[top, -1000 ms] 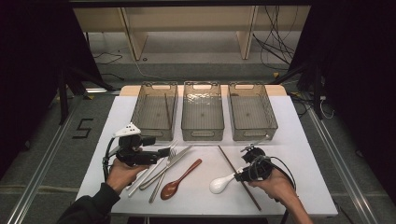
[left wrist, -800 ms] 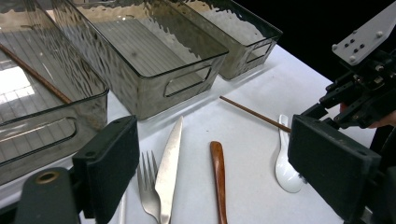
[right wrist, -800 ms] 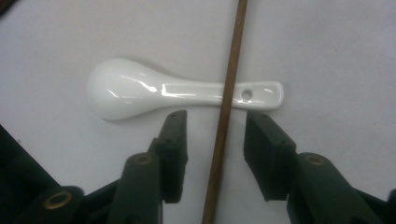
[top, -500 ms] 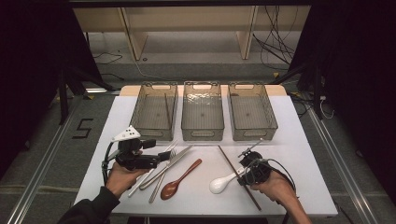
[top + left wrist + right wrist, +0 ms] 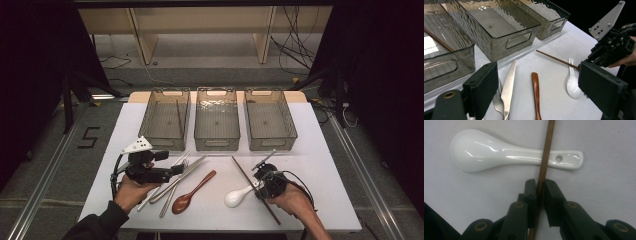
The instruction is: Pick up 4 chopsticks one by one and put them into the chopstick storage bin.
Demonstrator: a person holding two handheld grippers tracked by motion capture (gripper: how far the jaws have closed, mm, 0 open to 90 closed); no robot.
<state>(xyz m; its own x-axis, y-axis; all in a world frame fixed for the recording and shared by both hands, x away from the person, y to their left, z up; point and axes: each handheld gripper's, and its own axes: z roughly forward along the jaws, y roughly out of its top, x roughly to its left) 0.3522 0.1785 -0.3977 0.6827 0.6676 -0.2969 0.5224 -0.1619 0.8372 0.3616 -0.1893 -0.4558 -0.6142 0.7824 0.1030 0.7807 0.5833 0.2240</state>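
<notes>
A brown chopstick lies slanted on the white table, crossing the handle of a white ceramic spoon. My right gripper has just been closing and its pads now press the chopstick from both sides. In the high view it sits at the front right, beside the white spoon. My left gripper hovers open at the front left over a knife and a fork, with nothing between its jaws. A wooden spoon lies in between.
Three clear grey bins stand in a row at the back: left, middle, right. The left one holds another chopstick. Bare white table lies at the far right and along the front edge.
The right gripper's jaws have closed in on the chopstick. Both hands have stayed nearly where they were, and the left gripper is still open.
</notes>
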